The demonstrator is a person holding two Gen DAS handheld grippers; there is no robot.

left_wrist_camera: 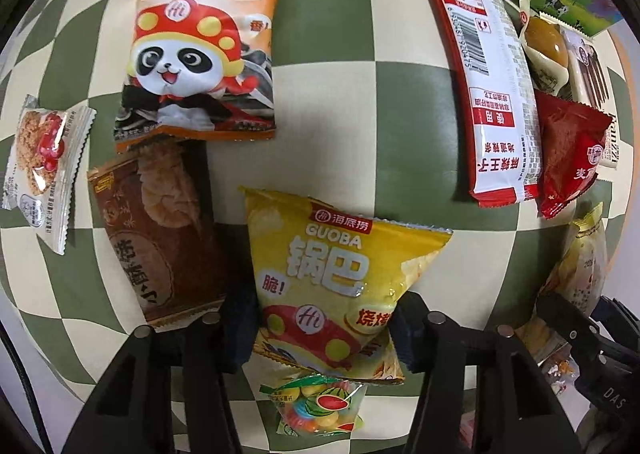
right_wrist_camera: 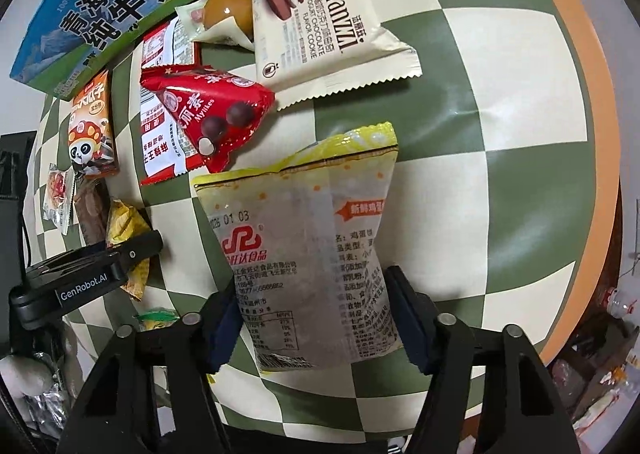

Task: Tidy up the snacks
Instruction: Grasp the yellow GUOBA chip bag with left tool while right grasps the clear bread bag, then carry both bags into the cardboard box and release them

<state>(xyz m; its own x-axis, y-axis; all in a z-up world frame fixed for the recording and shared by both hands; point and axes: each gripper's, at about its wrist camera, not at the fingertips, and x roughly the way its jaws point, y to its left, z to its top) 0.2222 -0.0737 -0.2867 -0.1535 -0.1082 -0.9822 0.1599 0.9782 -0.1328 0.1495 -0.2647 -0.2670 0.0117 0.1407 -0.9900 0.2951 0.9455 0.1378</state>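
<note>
My left gripper (left_wrist_camera: 320, 330) is shut on a yellow Guoba snack bag (left_wrist_camera: 340, 266), its fingers pressing both sides of the bag's lower half above the checkered cloth (left_wrist_camera: 344, 94). My right gripper (right_wrist_camera: 316, 326) is shut on a pale yellow egg-biscuit bag (right_wrist_camera: 304, 246), held lengthwise between the fingers. The left gripper also shows in the right wrist view (right_wrist_camera: 92, 270) with the yellow bag (right_wrist_camera: 124, 230). The right gripper shows at the left wrist view's right edge (left_wrist_camera: 592, 338).
On the cloth lie an orange panda seed bag (left_wrist_camera: 204, 50), a brown snack pack (left_wrist_camera: 160, 238), a small clear biscuit pack (left_wrist_camera: 44, 166), a fruit candy pack (left_wrist_camera: 320, 406), a red-white long pack (left_wrist_camera: 492, 94), a red Mylikes bag (right_wrist_camera: 208, 114), a Franzzi cookie pack (right_wrist_camera: 320, 14), and a milk carton (right_wrist_camera: 108, 2).
</note>
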